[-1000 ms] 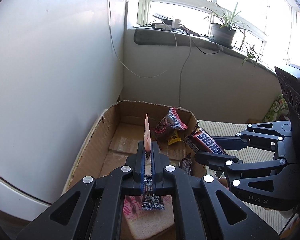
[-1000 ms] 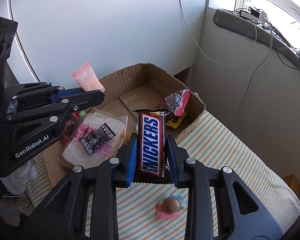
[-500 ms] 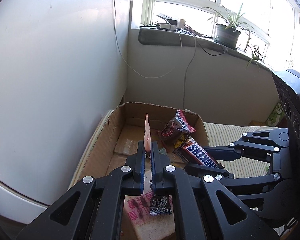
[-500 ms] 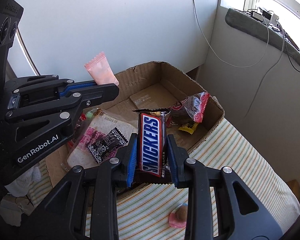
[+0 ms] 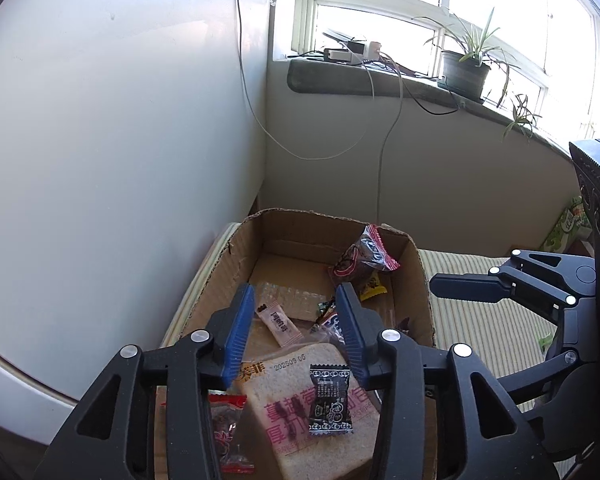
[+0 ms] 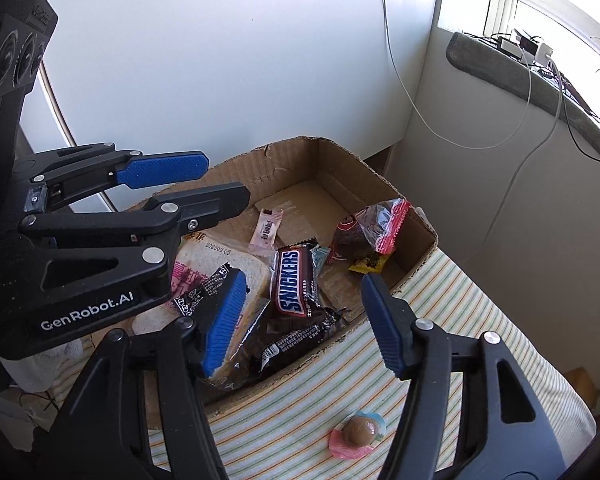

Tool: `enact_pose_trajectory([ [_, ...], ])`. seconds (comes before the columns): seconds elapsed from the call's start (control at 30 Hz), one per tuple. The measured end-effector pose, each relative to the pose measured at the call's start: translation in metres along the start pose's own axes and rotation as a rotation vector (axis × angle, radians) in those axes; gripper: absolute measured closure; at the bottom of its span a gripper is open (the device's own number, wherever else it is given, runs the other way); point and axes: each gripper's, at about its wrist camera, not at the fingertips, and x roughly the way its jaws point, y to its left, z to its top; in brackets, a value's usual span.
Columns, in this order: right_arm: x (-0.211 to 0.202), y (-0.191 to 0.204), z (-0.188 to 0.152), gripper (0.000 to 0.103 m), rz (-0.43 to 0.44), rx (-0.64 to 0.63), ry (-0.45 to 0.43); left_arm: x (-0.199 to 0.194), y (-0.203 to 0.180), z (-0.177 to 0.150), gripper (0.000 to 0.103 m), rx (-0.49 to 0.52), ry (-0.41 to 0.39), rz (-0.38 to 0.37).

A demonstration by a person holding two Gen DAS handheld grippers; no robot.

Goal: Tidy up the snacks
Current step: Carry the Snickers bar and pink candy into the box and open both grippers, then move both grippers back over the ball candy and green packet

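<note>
1. A cardboard box (image 6: pixel 384 184) with low walls sits on a striped cloth (image 6: pixel 452 320), set into a corner by the white wall.
2. Inside it, at the near end, lies a wrapped slice of bread (image 5: pixel 324 404) with pink print, and a small black sachet (image 5: pixel 329 399) rests on top of it.
3. A Snickers bar (image 6: pixel 294 282) lies in the box just beside the bread, one end propped on a dark crumpled wrapper (image 6: pixel 288 344).
4. A pink sachet (image 5: pixel 280 322) lies flat on the box floor beyond the bread.
5. At the far right wall of the box rests a clear bag with red edges (image 6: pixel 374 228) holding something dark, and a small yellow packet (image 6: pixel 366 266) lies under it.
6. A red-printed packet (image 5: pixel 226 428) lies at the near left of the box, beside the bread.
7. The left gripper (image 5: pixel 296 332) hangs over the box with its jaws opening; nothing is pressed between them, and the pink sachet lies below.
8. The right gripper (image 6: pixel 304 318) hangs over the near edge of the box, jaws opening, with the Snickers bar lying loose below them.
9. Outside the box, a round brown sweet on a pink and blue wrapper (image 6: pixel 358 432) lies on the striped cloth.
</note>
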Motion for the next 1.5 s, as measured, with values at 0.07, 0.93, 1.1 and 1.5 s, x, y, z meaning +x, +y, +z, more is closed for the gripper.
enact_pose_trajectory([
  [0.07,-0.001,0.001,-0.001,0.022,-0.004,-0.013,0.002,-0.001,0.001,0.001,0.045,-0.001,-0.005,0.003],
  [0.93,-0.055,-0.012,-0.032,0.018,-0.083,0.009,-0.067,-0.039,-0.034,0.000,0.025,0.039,-0.070,0.007],
  [1.1,-0.075,-0.028,-0.047,0.018,-0.111,0.046,-0.096,-0.047,-0.045,-0.005,0.025,0.049,-0.082,-0.015],
  [1.5,-0.137,-0.108,-0.127,0.018,-0.280,0.257,-0.112,-0.048,-0.086,-0.031,0.026,0.056,-0.052,-0.140],
])
